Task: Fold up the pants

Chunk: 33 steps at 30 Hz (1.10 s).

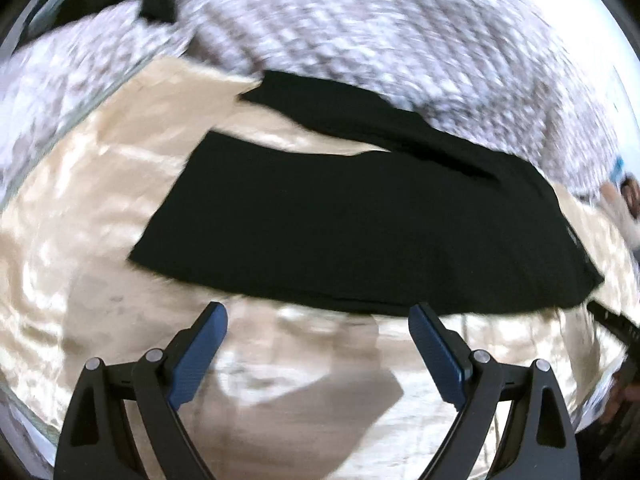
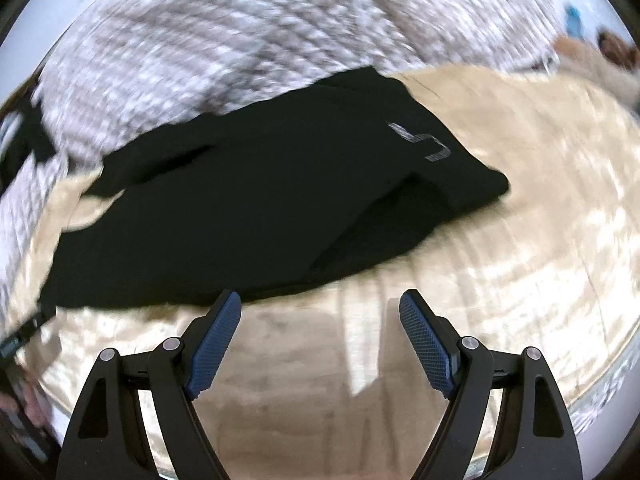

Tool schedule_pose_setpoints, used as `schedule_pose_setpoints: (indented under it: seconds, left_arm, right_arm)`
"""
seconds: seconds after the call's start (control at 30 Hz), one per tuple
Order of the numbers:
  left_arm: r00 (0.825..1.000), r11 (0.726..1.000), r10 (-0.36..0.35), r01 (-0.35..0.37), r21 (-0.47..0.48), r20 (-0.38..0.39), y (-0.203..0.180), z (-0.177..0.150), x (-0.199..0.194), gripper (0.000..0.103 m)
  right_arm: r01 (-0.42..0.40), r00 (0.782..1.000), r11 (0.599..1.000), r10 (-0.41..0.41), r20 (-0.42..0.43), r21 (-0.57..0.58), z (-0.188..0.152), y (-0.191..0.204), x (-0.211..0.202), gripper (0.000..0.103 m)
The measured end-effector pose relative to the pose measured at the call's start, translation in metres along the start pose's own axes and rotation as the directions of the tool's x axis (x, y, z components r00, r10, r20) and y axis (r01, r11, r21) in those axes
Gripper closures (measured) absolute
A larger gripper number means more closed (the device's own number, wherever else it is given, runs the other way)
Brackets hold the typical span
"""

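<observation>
One pair of black pants (image 1: 352,224) lies spread on the tan wooden table (image 1: 100,208), its far edge against a checked grey cloth (image 1: 360,28); a pale logo (image 2: 420,142) shows near one end; both legs look laid together, so I'd say a fold comes next; the left gripper (image 1: 318,314) and right gripper (image 2: 320,300) hover released, grasping nothing, just short of the near hem; each needs an edge to pinch.
</observation>
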<state>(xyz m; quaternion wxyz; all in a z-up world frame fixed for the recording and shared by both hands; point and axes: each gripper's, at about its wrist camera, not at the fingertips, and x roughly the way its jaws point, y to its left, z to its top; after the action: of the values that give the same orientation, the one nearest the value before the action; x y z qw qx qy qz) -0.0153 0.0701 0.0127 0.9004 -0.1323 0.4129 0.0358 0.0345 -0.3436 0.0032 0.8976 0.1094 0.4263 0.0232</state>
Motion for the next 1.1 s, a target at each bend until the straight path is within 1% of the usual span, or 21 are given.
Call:
schedule_pose_setpoints:
  seconds: [0.07, 0.1, 0.17, 0.3, 0.4, 0.43, 0.53, 0.57, 0.6, 0.63, 0.67, 0.7, 0.73, 0.77, 0.8, 0.83, 0.87, 0.9, 1.0, 1.1]
  left_arm:
    - [0.999, 0.997, -0.036, 0.035, -0.071, -0.014, 0.014, 0.002, 0.003, 0.011]
    - [0.998, 0.994, -0.054, 0.052, -0.092, -0.012, 0.018, 0.004, 0.004, 0.011]
    - [0.998, 0.991, -0.068, 0.067, -0.119, -0.002, 0.022, 0.008, 0.006, 0.011]
    - [0.997, 0.98, -0.08, 0.081, -0.181, 0.015, 0.028, 0.017, 0.019, 0.011]
    - [0.995, 0.973, -0.091, 0.096, -0.209, 0.035, 0.033, 0.024, 0.026, 0.011]
    - [0.995, 0.972, -0.087, 0.094, -0.214, 0.038, 0.034, 0.025, 0.028, 0.014]
    - [0.997, 0.973, -0.068, 0.077, -0.219, 0.048, 0.037, 0.029, 0.033, 0.025]
    - [0.997, 0.972, -0.063, 0.073, -0.225, 0.051, 0.039, 0.031, 0.034, 0.03]
    - [0.997, 0.971, -0.057, 0.068, -0.23, 0.054, 0.039, 0.032, 0.035, 0.032]
    - [0.997, 0.97, -0.049, 0.061, -0.234, 0.054, 0.04, 0.034, 0.037, 0.04]
    - [0.998, 0.97, -0.042, 0.053, -0.237, 0.052, 0.041, 0.035, 0.038, 0.049]
    - [0.998, 0.969, -0.03, 0.041, -0.245, 0.049, 0.043, 0.036, 0.04, 0.054]
    - [0.999, 0.967, -0.017, 0.029, -0.254, 0.049, 0.045, 0.037, 0.041, 0.068]
    - [0.999, 0.964, -0.005, 0.017, -0.266, 0.045, 0.048, 0.038, 0.043, 0.083]
    - [0.999, 0.96, 0.003, 0.008, -0.279, 0.038, 0.05, 0.039, 0.045, 0.088]
    - [0.999, 0.956, 0.001, 0.009, -0.293, 0.035, 0.053, 0.041, 0.046, 0.094]
    - [0.999, 0.955, 0.0, 0.01, -0.297, 0.034, 0.054, 0.042, 0.046, 0.098]
    - [0.999, 0.956, 0.003, 0.008, -0.294, 0.036, 0.054, 0.043, 0.045, 0.099]
    - [0.998, 0.962, 0.01, 0.009, -0.273, 0.068, 0.05, 0.046, 0.032, 0.1]
    - [0.995, 0.962, -0.013, 0.041, -0.269, 0.103, 0.049, 0.047, 0.01, 0.1]
  right_arm:
    - [-0.022, 1.0, 0.997, 0.023, -0.015, 0.07, 0.003, -0.012, 0.004, 0.022]
    - [-0.034, 0.999, 0.994, 0.037, -0.022, 0.101, 0.004, -0.016, 0.007, 0.022]
    - [-0.066, 0.997, 0.985, 0.071, -0.024, 0.157, 0.009, -0.023, 0.011, 0.022]
    - [-0.106, 0.994, 0.971, 0.106, 0.013, 0.212, 0.025, -0.033, 0.017, 0.022]
    - [-0.132, 0.991, 0.951, 0.126, 0.041, 0.278, 0.041, -0.048, 0.027, 0.022]
    - [-0.137, 0.99, 0.947, 0.127, 0.053, 0.291, 0.044, -0.053, 0.029, 0.024]
    - [-0.155, 0.988, 0.924, 0.138, 0.073, 0.349, 0.052, -0.065, 0.036, 0.04]
    - [-0.15, 0.989, 0.923, 0.133, 0.072, 0.354, 0.053, -0.066, 0.039, 0.048]
    - [-0.143, 0.989, 0.922, 0.125, 0.073, 0.359, 0.053, -0.066, 0.04, 0.054]
    - [-0.137, 0.99, 0.921, 0.118, 0.074, 0.364, 0.053, -0.067, 0.041, 0.057]
    - [-0.133, 0.991, 0.921, 0.114, 0.075, 0.367, 0.053, -0.067, 0.042, 0.063]
    - [-0.13, 0.991, 0.919, 0.108, 0.078, 0.372, 0.053, -0.07, 0.042, 0.07]
    - [-0.124, 0.992, 0.916, 0.102, 0.077, 0.381, 0.052, -0.072, 0.043, 0.075]
    - [-0.12, 0.992, 0.912, 0.098, 0.076, 0.391, 0.052, -0.075, 0.043, 0.084]
    - [-0.121, 0.992, 0.907, 0.098, 0.077, 0.403, 0.052, -0.078, 0.045, 0.09]
    - [-0.13, 0.991, 0.9, 0.107, 0.079, 0.417, 0.052, -0.08, 0.046, 0.092]
    - [-0.135, 0.991, 0.895, 0.112, 0.078, 0.425, 0.052, -0.082, 0.047, 0.094]
    - [-0.138, 0.99, 0.894, 0.115, 0.079, 0.426, 0.053, -0.081, 0.047, 0.096]
    - [-0.15, 0.988, 0.895, 0.123, 0.092, 0.421, 0.056, -0.078, 0.041, 0.098]
    - [-0.188, 0.981, 0.887, 0.15, 0.121, 0.421, 0.06, -0.077, 0.024, 0.099]
